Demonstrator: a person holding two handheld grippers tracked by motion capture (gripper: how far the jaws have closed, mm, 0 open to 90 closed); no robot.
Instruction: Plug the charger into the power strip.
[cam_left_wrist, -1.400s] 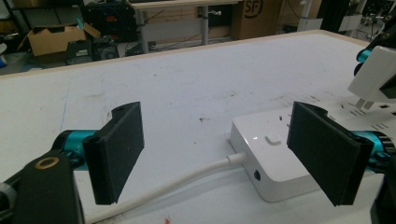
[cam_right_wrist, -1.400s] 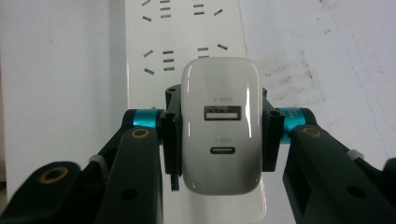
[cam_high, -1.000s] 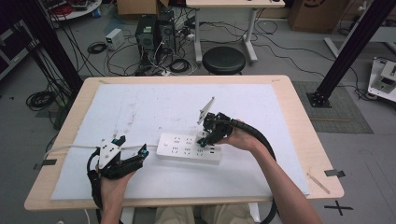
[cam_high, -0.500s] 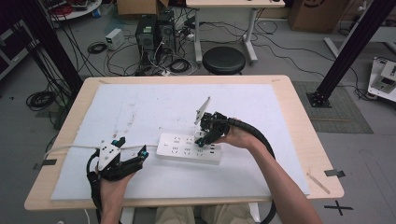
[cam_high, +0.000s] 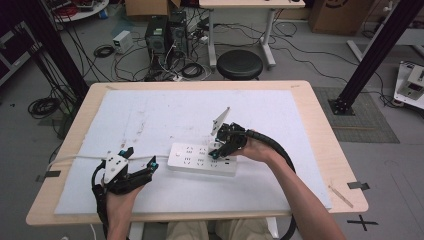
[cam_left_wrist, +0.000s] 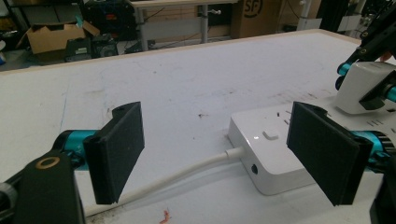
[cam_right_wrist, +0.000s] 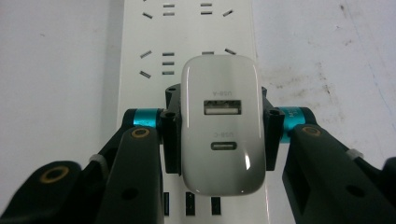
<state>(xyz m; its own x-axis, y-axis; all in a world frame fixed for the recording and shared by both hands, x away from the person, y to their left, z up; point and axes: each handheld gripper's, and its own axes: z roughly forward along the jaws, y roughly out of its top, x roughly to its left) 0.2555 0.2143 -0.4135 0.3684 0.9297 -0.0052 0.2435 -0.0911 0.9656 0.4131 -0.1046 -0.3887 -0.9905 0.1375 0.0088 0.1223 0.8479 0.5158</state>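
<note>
A white power strip (cam_high: 200, 160) lies on the white mat near the table's front, and its cable (cam_high: 75, 159) runs off to the left. My right gripper (cam_high: 216, 152) is shut on a white USB charger (cam_right_wrist: 220, 126), with a pad pressed on each of its sides. The charger stands right over the strip's sockets (cam_right_wrist: 187, 37). In the left gripper view the charger (cam_left_wrist: 362, 86) rests against the strip's top (cam_left_wrist: 275, 149); its prongs are hidden. My left gripper (cam_high: 141, 157) is open beside the strip's left end, its jaws astride the cable (cam_left_wrist: 187, 175) without touching it.
The mat (cam_high: 165, 110) covers most of the wooden table (cam_high: 320, 125). Tape strips (cam_high: 357, 185) sit at the front right edge. Beyond the far edge on the floor are a black stool (cam_high: 240, 64), computer cases (cam_high: 165, 35) and loose cables.
</note>
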